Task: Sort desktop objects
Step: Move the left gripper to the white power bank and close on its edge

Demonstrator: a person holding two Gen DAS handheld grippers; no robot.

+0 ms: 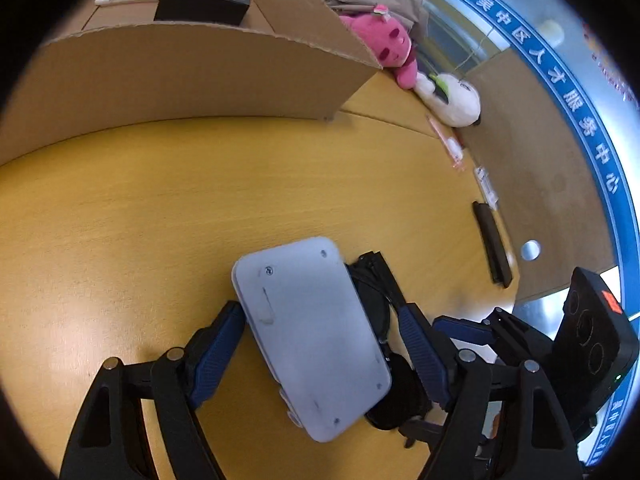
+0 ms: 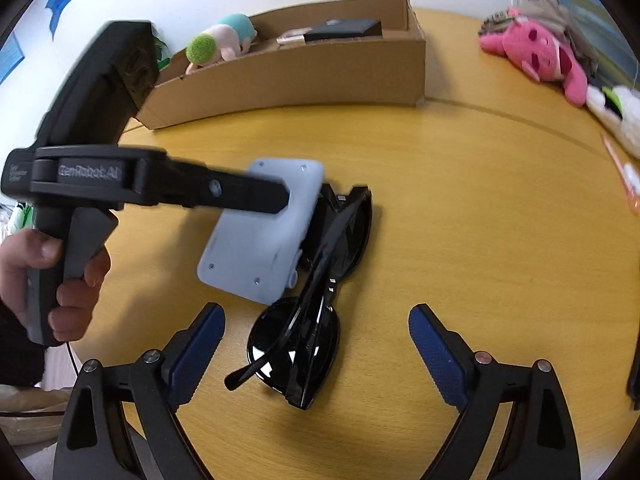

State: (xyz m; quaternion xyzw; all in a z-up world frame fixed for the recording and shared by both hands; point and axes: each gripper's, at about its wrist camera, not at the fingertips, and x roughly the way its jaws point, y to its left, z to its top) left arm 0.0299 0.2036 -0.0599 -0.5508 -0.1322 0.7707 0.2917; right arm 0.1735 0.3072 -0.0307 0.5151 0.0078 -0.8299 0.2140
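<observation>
At the lower edge of the left wrist frame, the left gripper (image 1: 322,344) is spreading its blue-padded fingers (image 1: 218,354) wide around a pale grey flat case (image 1: 310,332), which is lying on the yellow bench (image 1: 160,220) at centre frame; the left pad is sitting right at the case's edge, though contact cannot be told. The case is overlapping a pair of black sunglasses (image 1: 384,328) just to its right. In the right wrist frame, the right gripper (image 2: 316,354) is holding its fingers (image 2: 440,360) wide apart above the near lens of the sunglasses (image 2: 316,312), gripping nothing. At the left of that frame, a hand (image 2: 52,280) is clasping the left gripper's handle. Farther back, a cardboard box (image 2: 304,76) is standing along the bench, holding a black box (image 2: 344,28) and a green-and-pink plush (image 2: 220,44). In the upper right, a pink plush (image 2: 536,56) and a white plush (image 2: 616,112) are lying at the bench's edge.
</observation>
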